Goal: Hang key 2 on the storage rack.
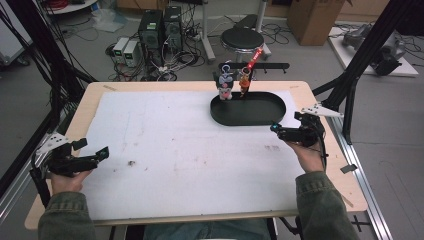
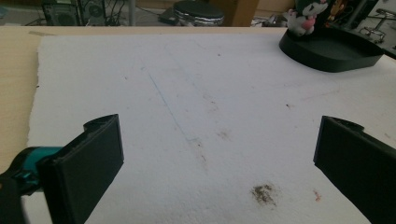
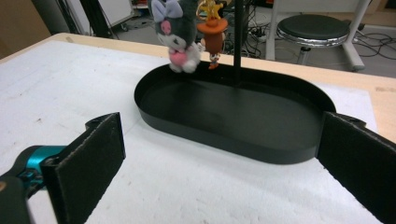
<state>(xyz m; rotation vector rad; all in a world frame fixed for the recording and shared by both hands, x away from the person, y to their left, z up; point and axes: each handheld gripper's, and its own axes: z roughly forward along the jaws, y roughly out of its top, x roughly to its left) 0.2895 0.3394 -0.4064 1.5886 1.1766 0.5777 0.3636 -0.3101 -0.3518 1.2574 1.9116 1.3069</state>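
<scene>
Currently at approach step, with 2 grippers, left gripper (image 1: 102,152) and right gripper (image 1: 274,128), both spread wide and empty, plush charm (image 3: 179,35) and orange charm (image 3: 213,35) hanging over black tray (image 3: 280,151); next: advance right gripper toward plush charm.

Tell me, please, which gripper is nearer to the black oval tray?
The right. The right gripper sits just off the near right rim of the black oval tray, open. The left gripper is far across the white mat, near the table's left edge, also open.
</scene>
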